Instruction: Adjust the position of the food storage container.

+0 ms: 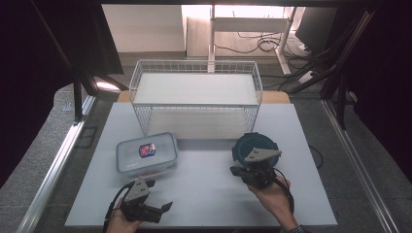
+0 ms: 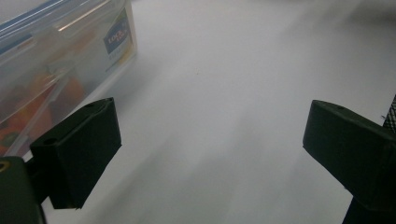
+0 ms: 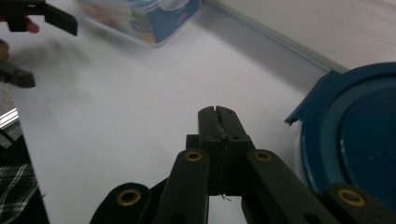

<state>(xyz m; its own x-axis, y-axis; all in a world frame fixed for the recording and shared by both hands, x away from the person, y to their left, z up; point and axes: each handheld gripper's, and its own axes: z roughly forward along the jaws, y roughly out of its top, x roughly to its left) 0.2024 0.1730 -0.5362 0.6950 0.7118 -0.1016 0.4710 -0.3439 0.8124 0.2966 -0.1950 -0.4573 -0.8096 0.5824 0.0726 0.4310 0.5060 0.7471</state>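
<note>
High view says I'm barely getting going: right fingers [image 3: 219, 112] pinched together on nothing beside the blue tub [image 1: 254, 145], left fingers [image 2: 210, 154] gaping near the clear box [image 1: 146, 153], both sitting untouched on the counter [image 1: 204, 194].

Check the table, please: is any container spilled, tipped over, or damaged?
Nothing stands out. The clear box and the blue round container sit flat with lids on, in front of the wire rack. No spill shows on the white table.

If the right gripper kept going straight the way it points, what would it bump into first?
Probably nothing soon: the shut right gripper points over bare white table. The blue-lidded container sits off to its side, and depth is hard to judge.
</note>
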